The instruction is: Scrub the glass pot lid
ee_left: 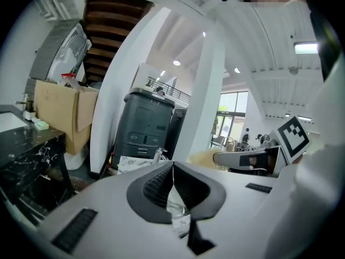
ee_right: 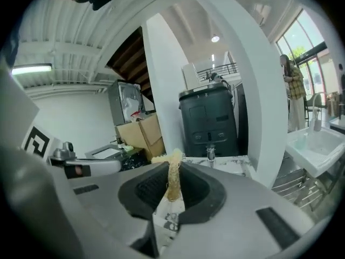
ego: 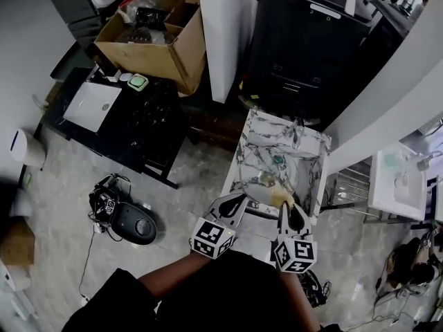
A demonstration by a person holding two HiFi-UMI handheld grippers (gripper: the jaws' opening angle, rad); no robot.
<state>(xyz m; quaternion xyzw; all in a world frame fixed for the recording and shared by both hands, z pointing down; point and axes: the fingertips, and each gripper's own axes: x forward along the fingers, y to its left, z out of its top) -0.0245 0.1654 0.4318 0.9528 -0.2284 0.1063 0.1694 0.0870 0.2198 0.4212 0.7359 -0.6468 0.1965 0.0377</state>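
The glass pot lid point(ego: 261, 181) hangs over the marble sink point(ego: 304, 144). My left gripper point(ego: 242, 199) is shut on its near edge; in the left gripper view the clear rim point(ee_left: 179, 208) shows pinched between the closed jaws of that gripper point(ee_left: 173, 183). My right gripper point(ego: 284, 207) is shut on a yellowish loofah scrubber point(ego: 280, 198), which touches the lid's right side. In the right gripper view the loofah point(ee_right: 173, 176) stands up between the jaws of the right gripper point(ee_right: 172, 190). Most of the lid's surface is hard to make out.
A faucet point(ego: 298, 135) stands at the sink's far rim. Behind it are a dark cabinet point(ego: 304, 47) and a white pillar point(ego: 225, 26). At left are a black table point(ego: 131, 116) and a cardboard box point(ego: 156, 33). A white basin point(ego: 398, 182) is at right.
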